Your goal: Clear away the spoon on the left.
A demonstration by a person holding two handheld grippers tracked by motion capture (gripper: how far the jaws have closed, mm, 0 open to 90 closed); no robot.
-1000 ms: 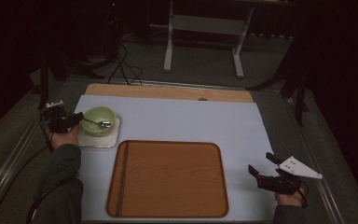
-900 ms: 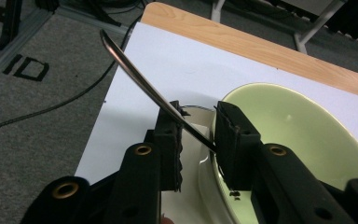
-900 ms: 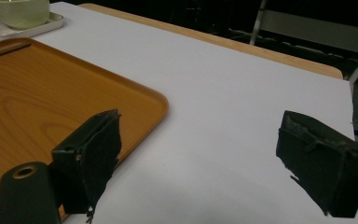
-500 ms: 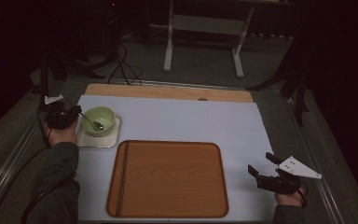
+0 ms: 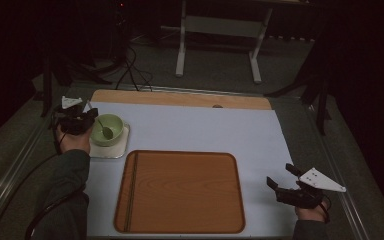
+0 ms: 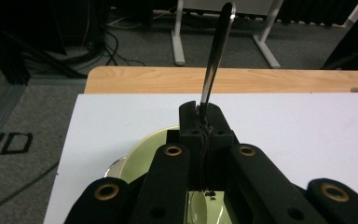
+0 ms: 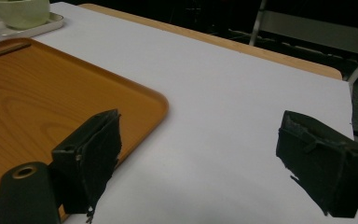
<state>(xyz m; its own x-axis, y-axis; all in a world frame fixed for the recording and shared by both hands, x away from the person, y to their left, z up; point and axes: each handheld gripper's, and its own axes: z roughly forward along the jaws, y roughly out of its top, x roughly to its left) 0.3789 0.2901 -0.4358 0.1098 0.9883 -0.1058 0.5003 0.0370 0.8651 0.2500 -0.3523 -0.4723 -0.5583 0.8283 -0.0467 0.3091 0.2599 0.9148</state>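
Observation:
A pale green bowl stands on a small white square plate at the table's left. My left gripper hovers at the bowl's left rim, and its jaws have just closed on a metal spoon that reaches out over the bowl. In the left gripper view the jaws pinch the spoon, which rises straight ahead above the bowl. At the table's near right my right gripper stands open, nothing between its jaws.
A wooden tray lies at the centre front on a white mat, its corner close to the right gripper's left jaw. The bowl is far off across the tray. White stand legs rise behind the table.
The left gripper has shut on the spoon and drawn up and back toward the table's left edge, tilting the spoon up in the bowl. The right gripper has stayed put.

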